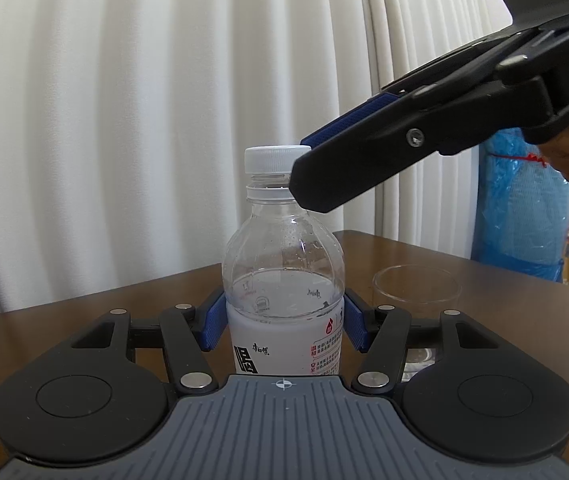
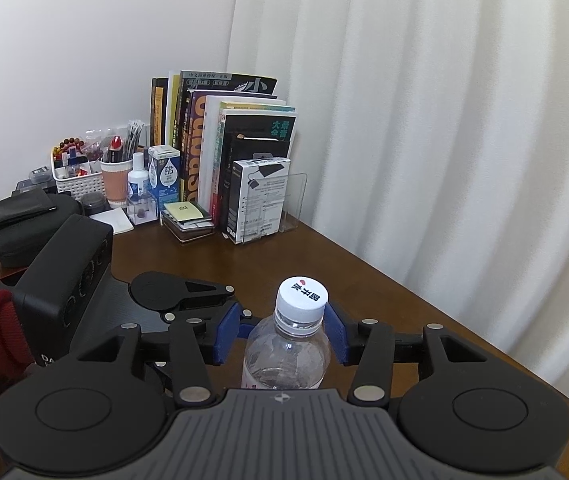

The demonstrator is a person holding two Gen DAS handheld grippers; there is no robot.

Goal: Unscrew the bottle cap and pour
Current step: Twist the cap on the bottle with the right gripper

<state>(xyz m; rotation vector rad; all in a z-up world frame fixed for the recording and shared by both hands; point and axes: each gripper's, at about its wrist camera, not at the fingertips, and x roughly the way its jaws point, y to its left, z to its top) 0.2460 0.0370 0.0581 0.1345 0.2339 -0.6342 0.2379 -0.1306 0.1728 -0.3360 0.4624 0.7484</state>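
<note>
1. You are working at a brown wooden table (image 2: 324, 256) set in a corner, with a white pleated curtain (image 1: 144, 120) behind it and a plain white wall to one side.
2. At the back of the table stand a row of books (image 2: 220, 140), a white basket (image 2: 78, 184) of small items and a blue-and-white carton (image 2: 164, 178).
3. The clear water bottle (image 1: 284, 280) stands upright on the table, partly filled, its label wrapping the lower half.
4. Your left gripper (image 1: 284, 322) is clamped on the bottle's body, blue pads pressed against both sides at label height.
5. The white cap (image 2: 302, 300) is on the neck, printed side up.
6. Your right gripper (image 2: 282, 330) comes down at a slant with the cap between its blue pads; the right-hand pad sits just beside or touching the cap, the left-hand one shows a gap, so the jaws are parted rather than gripping.
7. A clear glass (image 1: 416, 284) stands on the table just to the right of the bottle.
</note>
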